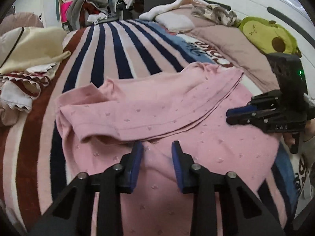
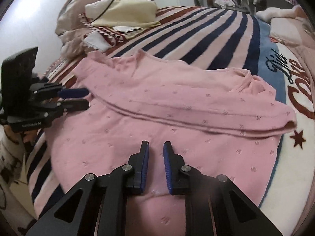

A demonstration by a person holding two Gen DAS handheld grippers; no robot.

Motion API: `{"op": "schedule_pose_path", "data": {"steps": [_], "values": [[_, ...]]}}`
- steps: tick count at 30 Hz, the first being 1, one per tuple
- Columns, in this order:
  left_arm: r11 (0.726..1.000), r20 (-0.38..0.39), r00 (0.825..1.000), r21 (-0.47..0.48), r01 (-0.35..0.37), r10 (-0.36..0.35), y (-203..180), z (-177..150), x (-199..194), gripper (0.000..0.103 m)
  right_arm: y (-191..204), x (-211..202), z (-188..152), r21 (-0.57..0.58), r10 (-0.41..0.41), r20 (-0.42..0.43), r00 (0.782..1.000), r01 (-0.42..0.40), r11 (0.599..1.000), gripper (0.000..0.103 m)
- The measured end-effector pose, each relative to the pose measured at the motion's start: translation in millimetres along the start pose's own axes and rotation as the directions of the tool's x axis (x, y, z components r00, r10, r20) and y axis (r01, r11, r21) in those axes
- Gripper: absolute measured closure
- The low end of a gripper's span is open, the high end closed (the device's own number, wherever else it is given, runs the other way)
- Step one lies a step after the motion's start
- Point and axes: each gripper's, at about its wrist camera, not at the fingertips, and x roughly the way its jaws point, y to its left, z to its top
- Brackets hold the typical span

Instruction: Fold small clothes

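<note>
Centrally, a pink garment [image 1: 157, 118] lies spread on the bed, its far part doubled over the near part along a hemmed fold line. Beneath it I see a blanket [image 1: 122, 51] striped navy, pale pink and brown, with a blue-and-white panel bearing lettering [image 2: 291, 90] on one side. My left gripper [image 1: 157, 147] hovers at the near edge of the fold, fingers moderately parted and holding nothing. My right gripper [image 2: 155, 147] hangs over the lower cloth, fingers narrowly parted, likewise holding nothing; its side profile in the left wrist view looks nearly closed. A heap of cream and maroon-trimmed laundry [image 1: 25, 59] sits at the blanket's edge. A white pillow [image 1: 175, 22] and a green avocado plush [image 1: 269, 33] rest along the far side. Cluttered furniture with draped clothes [image 1: 88, 5] fills the background of the room.
</note>
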Motion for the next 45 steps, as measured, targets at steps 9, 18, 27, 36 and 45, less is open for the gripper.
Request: {"op": "schedule_pose_path", "data": {"steps": [9, 18, 27, 36, 45], "values": [[0.998, -0.011, 0.998, 0.0, -0.058, 0.058, 11.1, 18.4, 17.7, 0.076, -16.5, 11.4, 23.1, -0.006, -0.073, -0.039, 0.997, 0.073, 0.997, 0.102], [0.995, -0.021, 0.995, -0.017, -0.101, 0.101, 30.7, 47.5, 41.4, 0.075, -35.8, 16.9, 52.0, -0.029, -0.179, -0.039, 0.983, 0.178, 0.984, 0.103], [0.977, 0.047, 0.977, -0.056, -0.204, 0.207, 47.7, 73.5, 55.5, 0.065, -72.1, 11.2, 69.2, 0.075, -0.259, 0.045, 0.965, 0.255, 0.964, 0.102], [0.958, 0.16, 0.951, -0.149, -0.243, 0.266, 64.0, 81.6, 24.8, 0.035, -72.2, 1.4, 73.7, 0.103, -0.319, 0.113, 0.941, 0.308, 0.946, 0.088], [0.985, 0.18, 0.974, -0.126, -0.118, 0.14, 46.2, 71.0, -1.5, 0.034, -34.8, -24.0, 59.2, 0.024, -0.129, 0.101, 0.987, 0.127, 0.992, 0.09]]}}
